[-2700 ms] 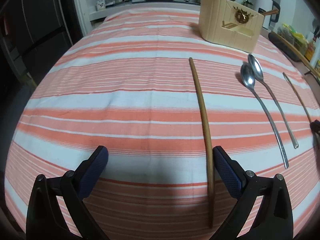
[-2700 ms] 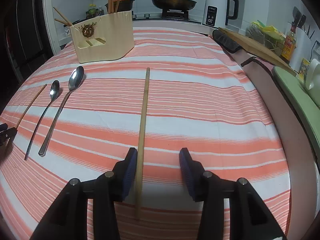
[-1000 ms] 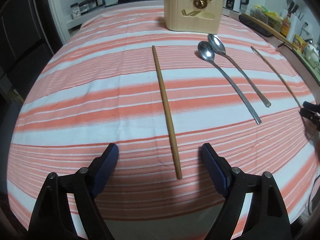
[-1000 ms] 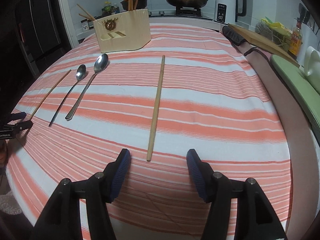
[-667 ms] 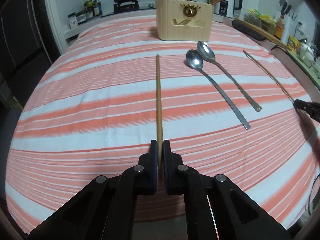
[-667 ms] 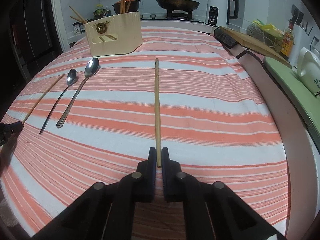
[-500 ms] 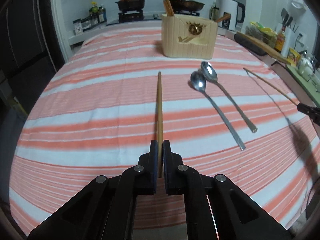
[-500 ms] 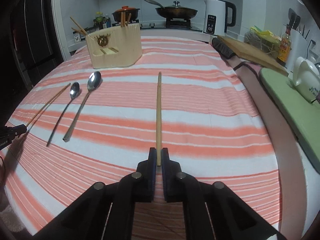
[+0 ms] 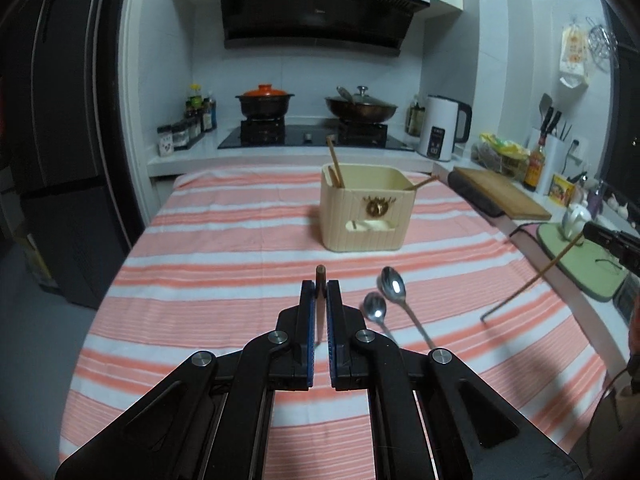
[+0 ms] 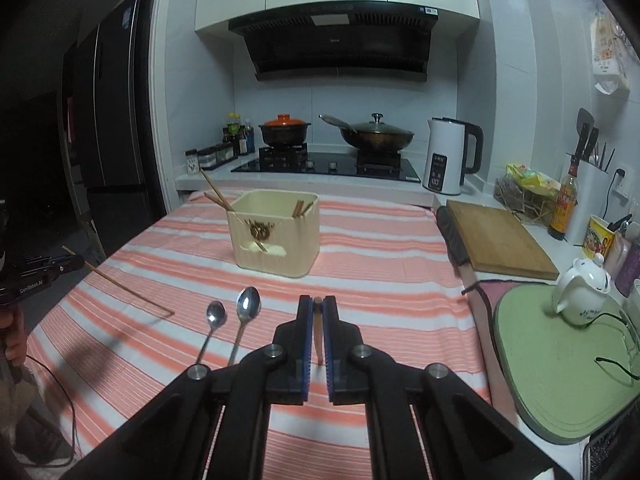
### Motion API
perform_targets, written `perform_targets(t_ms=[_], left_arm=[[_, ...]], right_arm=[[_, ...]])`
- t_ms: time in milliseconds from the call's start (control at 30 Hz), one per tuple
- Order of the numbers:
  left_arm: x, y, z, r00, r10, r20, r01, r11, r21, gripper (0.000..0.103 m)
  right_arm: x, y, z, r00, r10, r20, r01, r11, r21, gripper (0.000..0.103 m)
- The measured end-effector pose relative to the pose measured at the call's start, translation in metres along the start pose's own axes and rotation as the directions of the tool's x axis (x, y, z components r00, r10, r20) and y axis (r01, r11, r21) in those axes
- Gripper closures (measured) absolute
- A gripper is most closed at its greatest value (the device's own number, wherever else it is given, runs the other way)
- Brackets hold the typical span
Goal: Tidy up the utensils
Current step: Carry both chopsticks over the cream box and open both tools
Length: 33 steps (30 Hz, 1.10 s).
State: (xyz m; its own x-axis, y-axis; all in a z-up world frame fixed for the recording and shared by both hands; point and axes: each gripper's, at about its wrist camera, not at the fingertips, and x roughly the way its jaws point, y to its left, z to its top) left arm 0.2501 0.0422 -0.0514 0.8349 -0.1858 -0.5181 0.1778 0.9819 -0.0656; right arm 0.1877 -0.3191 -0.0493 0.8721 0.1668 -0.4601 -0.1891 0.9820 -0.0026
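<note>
Each gripper, left gripper (image 9: 320, 294) and right gripper (image 10: 317, 310), was clenched on 1 chopstick (image 9: 319, 276) pointing ahead toward the holder (image 9: 366, 214), which stood nearer the left

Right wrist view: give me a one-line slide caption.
Right gripper clamps a wooden chopstick above the striped cloth, facing the cream holder.

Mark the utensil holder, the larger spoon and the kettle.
utensil holder (image 9: 366, 216), left wrist view, on its front wall.
larger spoon (image 10: 248, 303), right wrist view, on its bowl.
kettle (image 10: 444, 156), right wrist view, on its white body.
</note>
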Motion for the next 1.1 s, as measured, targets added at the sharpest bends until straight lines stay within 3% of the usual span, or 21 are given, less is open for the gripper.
perform_targets(t_ms=[633,900,1100], left_arm=[[-0.01,-0.022,0.054,0.99,-0.127,0.065,0.128,0.992,0.0,0.1],[-0.003,-0.032,0.122,0.972,-0.163,0.168,0.163,0.987,0.012,0.1],[0.038,-0.036,0.175,0.962,-0.118,0.245,0.118,0.993,0.016,0.1]], right_arm=[[0.0,0.01,0.049,0.986,0.121,0.115,-0.128,0.99,0.057,0.098],[0.018,0.021,0.106,0.965,0.157,0.21,-0.163,0.986,0.012,0.098],[0.046,0.028,0.16,0.941,0.123,0.316,-0.125,0.992,-0.013,0.098]])
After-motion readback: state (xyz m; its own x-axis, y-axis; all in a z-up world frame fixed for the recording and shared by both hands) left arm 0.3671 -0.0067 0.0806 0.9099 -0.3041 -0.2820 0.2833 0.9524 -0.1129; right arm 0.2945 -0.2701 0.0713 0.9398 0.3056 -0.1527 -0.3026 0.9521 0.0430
